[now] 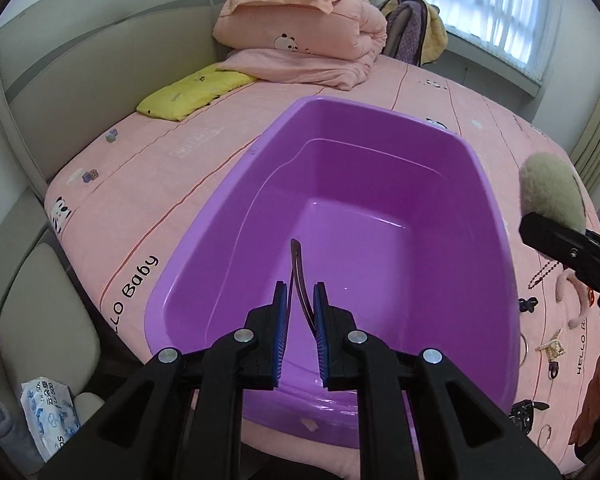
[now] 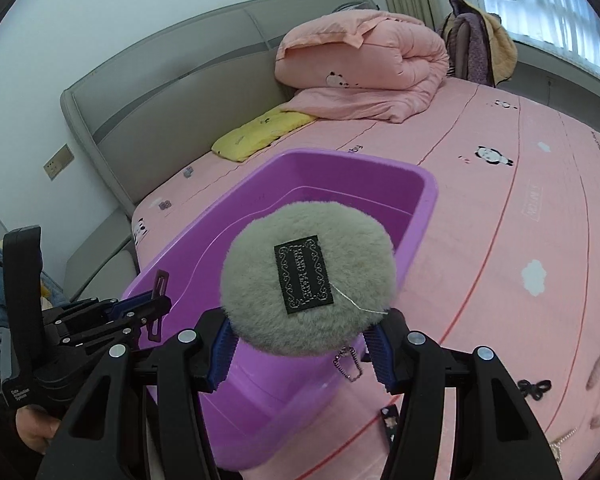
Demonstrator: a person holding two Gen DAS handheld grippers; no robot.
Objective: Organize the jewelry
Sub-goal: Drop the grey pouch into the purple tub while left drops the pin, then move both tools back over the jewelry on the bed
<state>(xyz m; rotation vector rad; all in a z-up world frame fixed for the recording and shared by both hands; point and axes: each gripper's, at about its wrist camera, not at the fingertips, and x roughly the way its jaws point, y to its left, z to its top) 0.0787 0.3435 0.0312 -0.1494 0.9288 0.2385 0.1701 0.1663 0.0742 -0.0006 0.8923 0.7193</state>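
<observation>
From the left wrist, we see the purple tub [image 1: 340,208] on the pink bed [image 1: 140,184], with nothing lying inside. Our left gripper [image 1: 300,300] pinches a thin hair clip [image 1: 298,276] above it.

From the right wrist, our right gripper [image 2: 300,344] squeezes a fluffy grey pom-pom [image 2: 308,276] over the tub's near right side.

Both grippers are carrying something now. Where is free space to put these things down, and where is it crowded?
The purple tub is bare inside; the left gripper with its hair clip and the right gripper with the fluffy pompom hang over it. Bare sheet lies between tub and yellow pillow. Right of the tub, scattered jewelry crowds the bed.
</observation>
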